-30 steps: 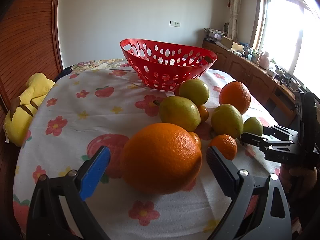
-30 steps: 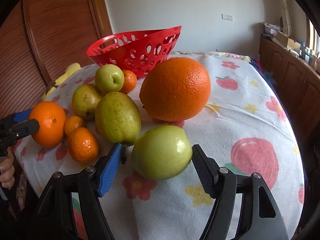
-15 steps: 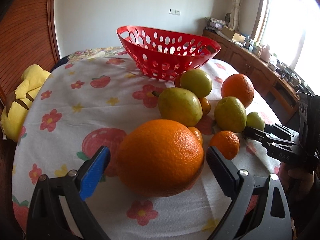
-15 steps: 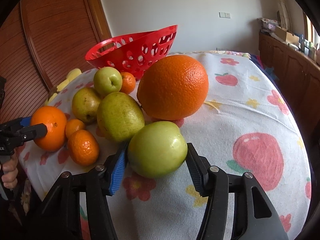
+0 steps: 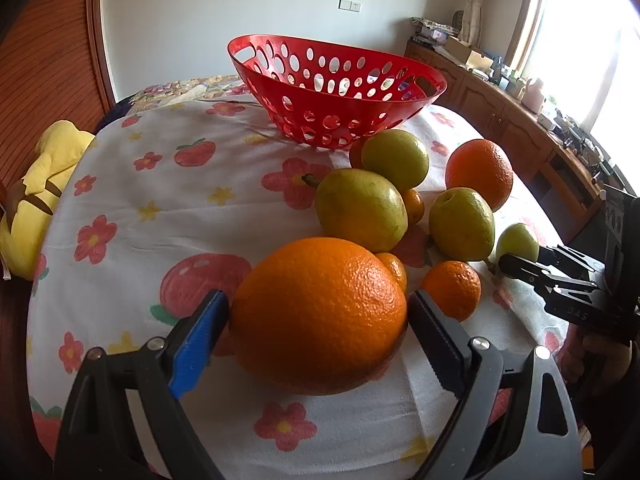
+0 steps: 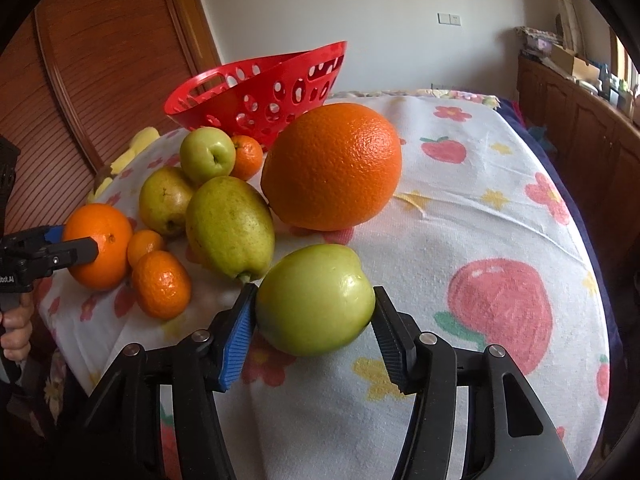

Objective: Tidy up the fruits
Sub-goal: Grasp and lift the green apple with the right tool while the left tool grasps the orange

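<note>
The left tongs (image 5: 318,316) are clamped on the large orange (image 5: 320,316), blue pad on one flank and black pad on the other, both touching the peel. The right tongs (image 6: 312,320) are clamped likewise on a green apple (image 6: 316,298), which seems to sit just clear of the flowered cloth on the table (image 6: 480,208); whether the orange is lifted yet I cannot tell. The red basket (image 5: 336,92) stands ahead of the left tongs, beyond the heap of loose fruit, and ahead and to the left of the right tongs; it looks empty from here.

The step in hand looks like the lift and carry to the basket. Both fruits are round and smooth-skinned, so I would keep the squeeze steady and across the widest part, and raise straight up before travelling. A small mandarin (image 5: 452,290) lies just beside the black pad of the left tongs and a pear (image 6: 230,226) just ahead-left of the apple; a sideways start would likely set them rolling. Clear the basket's high rim, lower inside, then let go, one fruit at a time so the tongs do not meet.
</note>
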A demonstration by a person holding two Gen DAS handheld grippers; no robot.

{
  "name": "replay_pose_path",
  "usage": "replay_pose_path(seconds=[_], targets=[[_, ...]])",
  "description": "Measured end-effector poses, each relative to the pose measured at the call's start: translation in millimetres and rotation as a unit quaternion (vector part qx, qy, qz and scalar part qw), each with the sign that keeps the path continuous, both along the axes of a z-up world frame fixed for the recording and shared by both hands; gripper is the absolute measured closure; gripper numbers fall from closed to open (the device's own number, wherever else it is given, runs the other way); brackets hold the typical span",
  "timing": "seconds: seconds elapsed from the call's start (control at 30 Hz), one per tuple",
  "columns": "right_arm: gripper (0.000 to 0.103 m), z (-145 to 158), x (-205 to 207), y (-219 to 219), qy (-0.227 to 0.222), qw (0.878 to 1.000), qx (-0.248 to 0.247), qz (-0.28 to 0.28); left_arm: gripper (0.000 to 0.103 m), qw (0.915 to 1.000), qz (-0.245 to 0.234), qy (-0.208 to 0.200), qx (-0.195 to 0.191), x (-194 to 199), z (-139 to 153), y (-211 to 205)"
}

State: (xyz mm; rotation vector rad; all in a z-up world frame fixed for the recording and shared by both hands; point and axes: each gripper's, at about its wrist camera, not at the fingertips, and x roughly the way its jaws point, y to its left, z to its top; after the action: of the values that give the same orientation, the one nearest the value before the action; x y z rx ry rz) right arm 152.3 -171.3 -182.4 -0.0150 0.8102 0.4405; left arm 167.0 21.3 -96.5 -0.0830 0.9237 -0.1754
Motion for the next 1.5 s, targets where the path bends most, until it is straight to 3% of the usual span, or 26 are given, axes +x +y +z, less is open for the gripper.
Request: replay_pose_path(seconds=[0.3,0.5,0.73,0.87,1.2,1.5], targets=[[0.046,8,-2,10,-0.002,1.0,-0.016,0.009,0.01,0.9997,-0.017,0.02,0.001,5,-3,-1],[0.046,13,0,17,-0.005,0.999,-0.033,0.016,0.01,0.9991,-0.023,0.032,-0.018,9,-8,3],[0.046,19,3,19,-0.003,0.999,-0.042,0.02,0.013,0.999,-0.04,0.017,-0.001,4,-6,-1],[0.046,26,4,19,-0.009,0.999,-0.044,0.023,0.013,0.9992,-0.036,0.011,-0.011,3,-3,5],[0.046,54,9,23,-0.038,0.998,-0.033,0.034,0.014,0.9981,-0.041,-0.038,-0.026,-4,28,18],[0.046,94,27,38,-0.073,0.995,-0.01,0.065,0.014,0.993,-0.049,-0.103,-0.029,13,77,24]])
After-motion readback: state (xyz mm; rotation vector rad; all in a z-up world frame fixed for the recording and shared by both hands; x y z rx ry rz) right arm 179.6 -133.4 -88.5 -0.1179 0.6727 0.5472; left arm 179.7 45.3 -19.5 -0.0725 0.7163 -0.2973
